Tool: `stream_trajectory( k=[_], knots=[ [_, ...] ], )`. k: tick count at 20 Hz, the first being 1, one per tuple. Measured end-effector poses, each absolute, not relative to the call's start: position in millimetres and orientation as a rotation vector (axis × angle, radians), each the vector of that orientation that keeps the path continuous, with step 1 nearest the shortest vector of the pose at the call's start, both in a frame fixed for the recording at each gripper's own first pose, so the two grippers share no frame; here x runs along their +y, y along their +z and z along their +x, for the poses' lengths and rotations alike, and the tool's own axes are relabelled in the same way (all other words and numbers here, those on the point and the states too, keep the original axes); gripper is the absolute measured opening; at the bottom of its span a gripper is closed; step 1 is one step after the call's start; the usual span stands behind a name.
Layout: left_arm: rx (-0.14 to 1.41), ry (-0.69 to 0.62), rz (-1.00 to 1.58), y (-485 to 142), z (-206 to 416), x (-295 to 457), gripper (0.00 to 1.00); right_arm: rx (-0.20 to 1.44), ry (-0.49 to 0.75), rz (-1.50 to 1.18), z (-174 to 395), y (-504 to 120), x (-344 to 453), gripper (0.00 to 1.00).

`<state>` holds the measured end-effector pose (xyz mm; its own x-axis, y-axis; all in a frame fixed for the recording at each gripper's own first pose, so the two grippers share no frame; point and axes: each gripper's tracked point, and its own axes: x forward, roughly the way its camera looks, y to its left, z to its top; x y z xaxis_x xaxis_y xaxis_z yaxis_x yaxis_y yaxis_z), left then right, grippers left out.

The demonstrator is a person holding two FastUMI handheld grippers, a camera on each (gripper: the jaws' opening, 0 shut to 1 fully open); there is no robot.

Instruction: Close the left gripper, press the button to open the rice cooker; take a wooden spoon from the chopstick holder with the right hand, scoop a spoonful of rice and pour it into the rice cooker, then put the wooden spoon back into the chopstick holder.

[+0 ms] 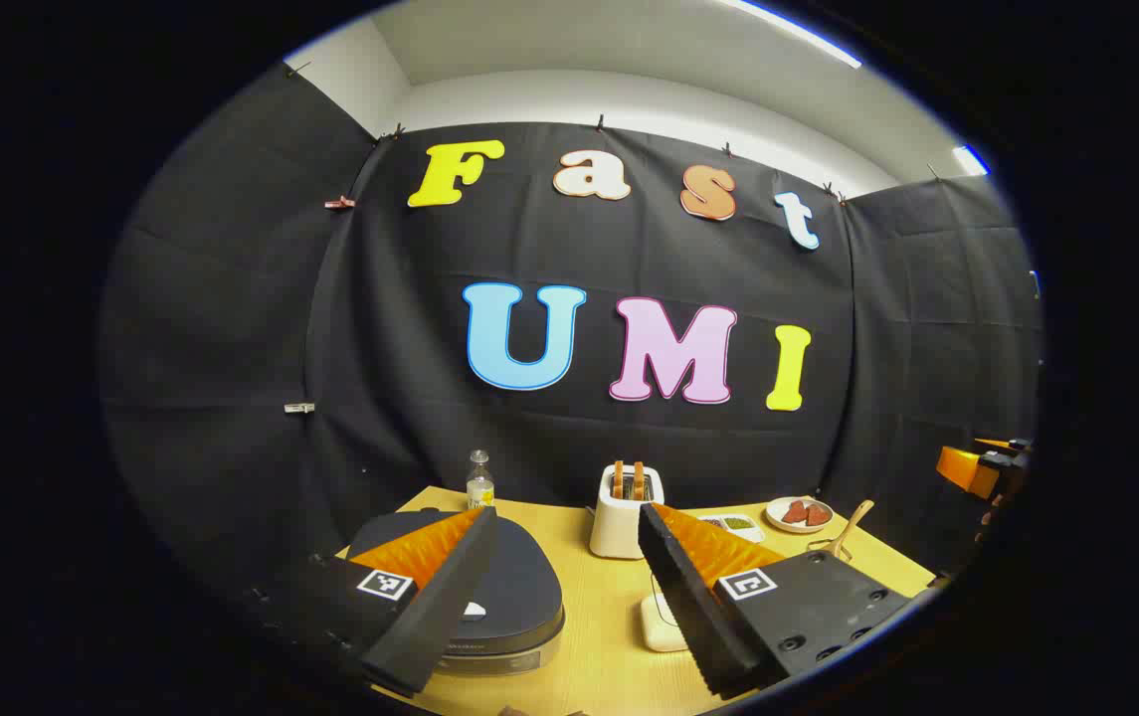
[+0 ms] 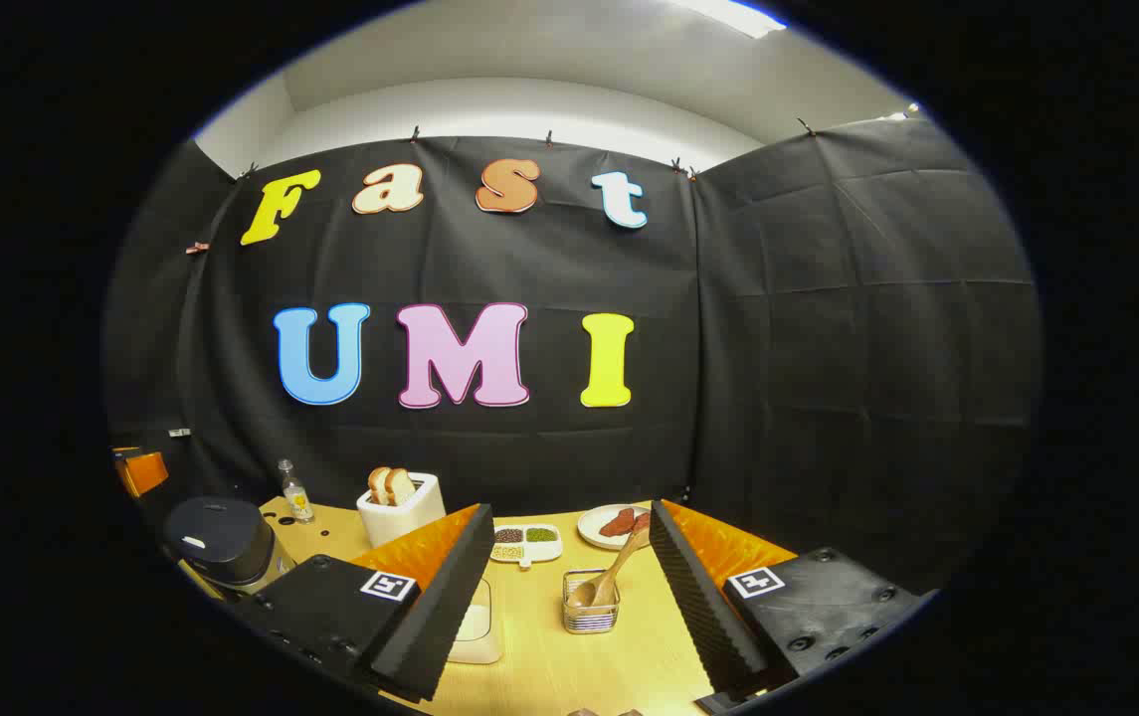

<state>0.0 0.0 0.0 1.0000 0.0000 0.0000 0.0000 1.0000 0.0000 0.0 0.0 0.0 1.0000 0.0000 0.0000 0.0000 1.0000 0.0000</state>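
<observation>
In the left gripper view, the left gripper (image 1: 569, 587) has its two fingers spread wide apart. It holds nothing and touches nothing. It hangs above the wooden table (image 1: 609, 656). The rice cooker (image 1: 499, 607) sits low on the left, just under the left finger, with its dark lid down. A white toaster (image 1: 626, 512) with bread in it stands between the fingers, farther back. A small bottle (image 1: 479, 482) stands near the back edge of the table. A plate with red food (image 1: 800, 514) sits at the back right, and a wooden spoon (image 1: 848, 532) pokes up near it. A small white box (image 1: 664, 626) sits by the right finger. The other gripper (image 1: 977, 467) shows at the far right edge.

In the right gripper view, the right gripper (image 2: 569, 587) is also wide open and empty, up above the table. The wire chopstick holder (image 2: 591, 605) stands on the table between the fingers, a bit to the right of the middle. The spoon leans in it, with the bowl end down and the handle tilted up to the right. Bare table lies all around the holder. A tray with little sections (image 2: 526, 542) sits behind it, and the plate is just beside that. The rice cooker is far off on the left edge of the table, and the toaster stands behind it to the right. The black wall is close behind the table.
</observation>
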Motion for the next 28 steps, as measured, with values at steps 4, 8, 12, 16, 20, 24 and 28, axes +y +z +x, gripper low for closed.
stream_trajectory(
  k=[4,8,12,16,20,24,28],
  knots=[
    [-0.001,0.009,0.003,-1.1,4.0,9.0,0.96,0.006,0.009,-0.004,3.1,-3.6,8.4,0.98],
    [0.013,0.032,0.002,-8.2,8.2,18.8,0.96,0.025,0.006,0.011,3.9,-9.1,11.6,0.98],
    [0.025,0.021,0.041,-12.4,9.2,20.6,0.96,0.033,-0.002,0.002,3.7,-10.1,9.9,0.98],
    [0.036,0.03,0.045,-16.0,13.1,20.9,0.96,0.046,-0.004,0.002,1.6,-13.6,6.3,0.98],
    [0.037,0.087,0.04,-11.4,12.6,32.8,0.95,0.06,-0.006,-0.003,-0.6,-19.1,4.1,0.98],
    [0.055,0.091,0.075,-10.4,11.0,44.4,0.87,0.068,0.002,-0.012,-6.5,-23.2,4.3,0.98],
    [0.093,0.109,0.108,-13.9,8.7,63.5,0.59,0.08,-0.001,-0.024,-10.2,-30.3,3.0,0.98]
  ],
)
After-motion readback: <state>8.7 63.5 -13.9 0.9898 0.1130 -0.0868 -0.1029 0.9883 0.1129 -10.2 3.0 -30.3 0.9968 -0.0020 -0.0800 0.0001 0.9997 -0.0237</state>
